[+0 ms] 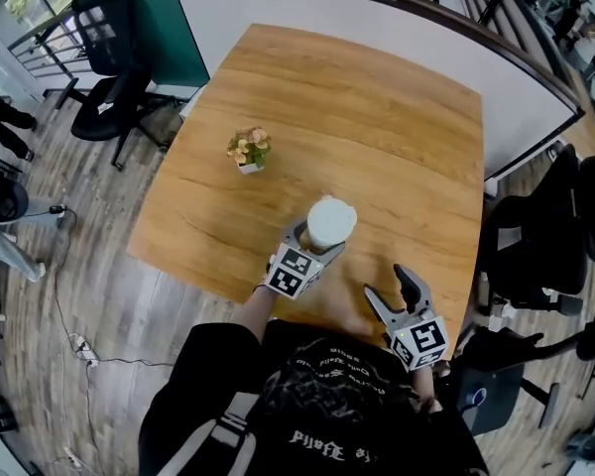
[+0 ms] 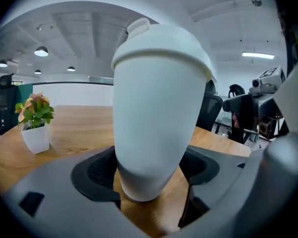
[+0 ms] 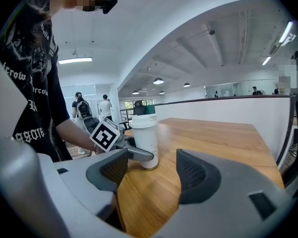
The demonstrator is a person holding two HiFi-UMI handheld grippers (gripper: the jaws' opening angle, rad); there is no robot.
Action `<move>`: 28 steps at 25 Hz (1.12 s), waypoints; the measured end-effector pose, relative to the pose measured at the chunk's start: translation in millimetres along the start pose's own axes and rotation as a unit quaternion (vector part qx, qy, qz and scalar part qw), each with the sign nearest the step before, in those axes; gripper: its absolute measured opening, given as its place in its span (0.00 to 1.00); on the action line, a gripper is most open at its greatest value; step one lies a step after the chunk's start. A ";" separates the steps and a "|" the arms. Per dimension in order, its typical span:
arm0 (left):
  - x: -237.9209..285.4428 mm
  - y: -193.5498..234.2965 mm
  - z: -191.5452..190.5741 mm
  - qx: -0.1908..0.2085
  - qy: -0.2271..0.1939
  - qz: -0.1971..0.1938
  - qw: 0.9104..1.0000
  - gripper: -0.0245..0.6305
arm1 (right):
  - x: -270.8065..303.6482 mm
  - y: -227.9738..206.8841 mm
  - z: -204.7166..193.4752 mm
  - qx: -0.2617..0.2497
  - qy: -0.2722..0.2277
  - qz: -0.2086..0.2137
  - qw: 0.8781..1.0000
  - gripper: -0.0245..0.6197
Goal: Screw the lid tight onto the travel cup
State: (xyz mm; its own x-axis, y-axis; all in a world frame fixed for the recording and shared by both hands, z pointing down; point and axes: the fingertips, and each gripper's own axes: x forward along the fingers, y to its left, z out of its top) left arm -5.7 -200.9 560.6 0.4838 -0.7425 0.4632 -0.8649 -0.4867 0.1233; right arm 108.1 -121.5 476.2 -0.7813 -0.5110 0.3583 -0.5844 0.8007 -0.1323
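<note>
A white travel cup [image 1: 330, 222] with its white lid [image 2: 159, 43] on top stands upright near the front edge of the wooden table [image 1: 377, 137]. My left gripper [image 1: 319, 241] is open, its jaws standing on either side of the cup's lower body [image 2: 154, 148], close to it but not pressing. In the right gripper view the same cup [image 3: 145, 140] shows with one left finger lying along its side. My right gripper [image 1: 387, 284] is open and empty, low over the table to the right of the cup, and its jaws point at the cup.
A small potted plant [image 1: 249, 151] in a white pot stands left of and beyond the cup. Office chairs sit at the far left [image 1: 109, 67] and at the right [image 1: 535, 246]. A white partition [image 1: 278, 13] runs behind the table.
</note>
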 end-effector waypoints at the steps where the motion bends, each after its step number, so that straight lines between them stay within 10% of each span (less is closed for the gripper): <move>1: 2.0 -0.2 0.4 0.003 0.001 -0.002 1.000 0.64 | 1.1 -0.8 2.2 -0.002 0.000 0.003 1.000 0.51; 10: 5.3 0.1 1.2 0.027 -0.004 -0.031 0.999 0.64 | 36.6 5.2 48.5 -0.130 0.023 0.138 0.982 0.54; 17: 0.1 -0.1 -6.5 0.044 0.031 -0.073 0.996 0.64 | 70.5 20.7 82.9 -0.339 0.117 0.250 0.899 0.64; 23: -1.1 -1.0 -6.0 0.074 0.040 -0.123 0.989 0.64 | 94.8 32.4 99.3 -0.505 0.176 0.329 0.778 0.65; 28: -1.6 -2.0 -8.5 0.097 0.056 -0.159 0.981 0.64 | 108.5 32.6 91.9 -0.690 0.219 0.385 0.572 0.71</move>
State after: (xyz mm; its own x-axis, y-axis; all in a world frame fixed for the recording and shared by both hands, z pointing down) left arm -5.9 -194.8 567.0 0.6977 -0.4889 0.5236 -0.6253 -0.7722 0.1122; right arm -15.9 -179.5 425.8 -0.3840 0.0450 0.9222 0.8628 0.3733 0.3410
